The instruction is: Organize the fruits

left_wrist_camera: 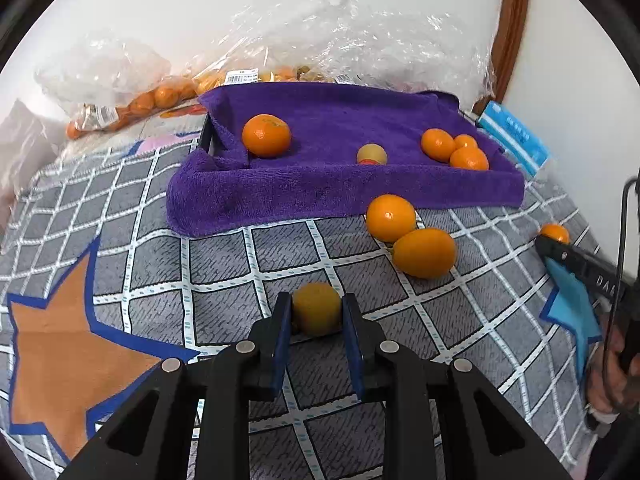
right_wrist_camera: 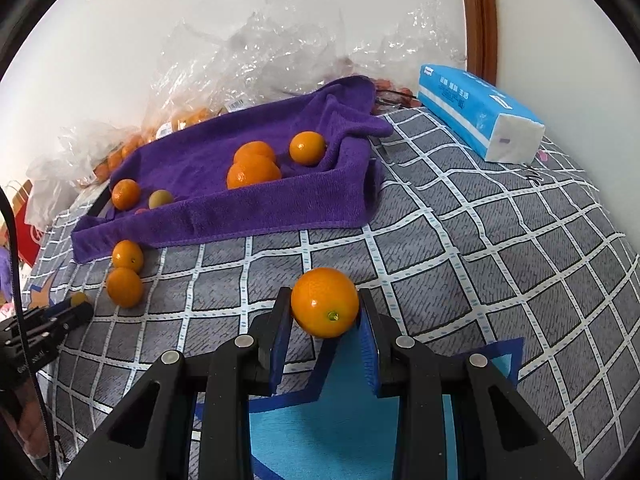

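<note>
Gripping a dull yellow fruit (left_wrist_camera: 316,309) between its blue pads, the left gripper (left_wrist_camera: 316,316) is clamped on it just above a grey checked cloth (left_wrist_camera: 224,256) printed with white grid lines, an orange star (left_wrist_camera: 68,344) edged in blue and a light blue star (right_wrist_camera: 348,412). The right gripper (right_wrist_camera: 325,312) is likewise clenched on a bright orange (right_wrist_camera: 325,308), its green stem end facing the camera. In the left wrist view, white letters on the right gripper's black arm are only partly readable.

Just beyond, two loose oranges (left_wrist_camera: 391,217) (left_wrist_camera: 425,253) lie touching on the cloth, close to the front edge of a purple towel (left_wrist_camera: 344,196). The towel is draped over a tray whose dark rim (left_wrist_camera: 205,134) shows at one corner. On it rest one large orange (left_wrist_camera: 266,136) at the left, a small yellowish fruit (left_wrist_camera: 372,155) in the middle and a cluster of three oranges (left_wrist_camera: 438,144) (left_wrist_camera: 465,141) (left_wrist_camera: 469,159) at the right.

Beside the towel lies a blue and white tissue pack (right_wrist_camera: 480,116) with printed characters too small to read. Behind the towel, crumpled clear plastic bags (left_wrist_camera: 320,40) hold more small oranges (left_wrist_camera: 168,94), with barcode labels (left_wrist_camera: 241,76) stuck on; their digits cannot be made out. A plain white wall (right_wrist_camera: 200,12) and a brown wooden frame (right_wrist_camera: 478,16) close off the scene.
</note>
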Motion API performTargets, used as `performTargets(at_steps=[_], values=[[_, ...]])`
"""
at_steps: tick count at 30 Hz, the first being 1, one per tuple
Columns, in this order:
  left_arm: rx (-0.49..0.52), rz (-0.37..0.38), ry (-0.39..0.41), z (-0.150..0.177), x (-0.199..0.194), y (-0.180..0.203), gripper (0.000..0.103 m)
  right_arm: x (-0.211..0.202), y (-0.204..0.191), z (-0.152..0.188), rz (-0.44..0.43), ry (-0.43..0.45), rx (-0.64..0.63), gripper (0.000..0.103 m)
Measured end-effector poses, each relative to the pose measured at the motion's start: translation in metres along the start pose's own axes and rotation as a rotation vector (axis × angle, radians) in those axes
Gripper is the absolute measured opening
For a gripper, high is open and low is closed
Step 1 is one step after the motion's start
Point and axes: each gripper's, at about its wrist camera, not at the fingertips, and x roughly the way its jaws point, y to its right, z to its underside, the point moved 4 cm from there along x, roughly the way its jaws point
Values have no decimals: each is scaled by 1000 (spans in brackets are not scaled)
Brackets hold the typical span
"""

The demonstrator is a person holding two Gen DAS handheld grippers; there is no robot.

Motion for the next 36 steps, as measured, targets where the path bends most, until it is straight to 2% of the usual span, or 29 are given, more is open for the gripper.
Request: performTargets(at_steps=[5,10,14,31,36], values=[[-100,75,15,1,-2,-12,23,-2,-7,0,7,10,-36,31],[-94,68,15,2,-2,-9,24,-4,-10,0,22,20,-49,31],[-119,95,25,2,-4,-12,23,-5,-10,0,42,19,-49,31],[-166,68,211,-5,-38,-24,23,-25,-4,5,94,85,5,31],[-202,96,257,-7,-48,-30,23,-38,-15,4,91,94,-21,31]])
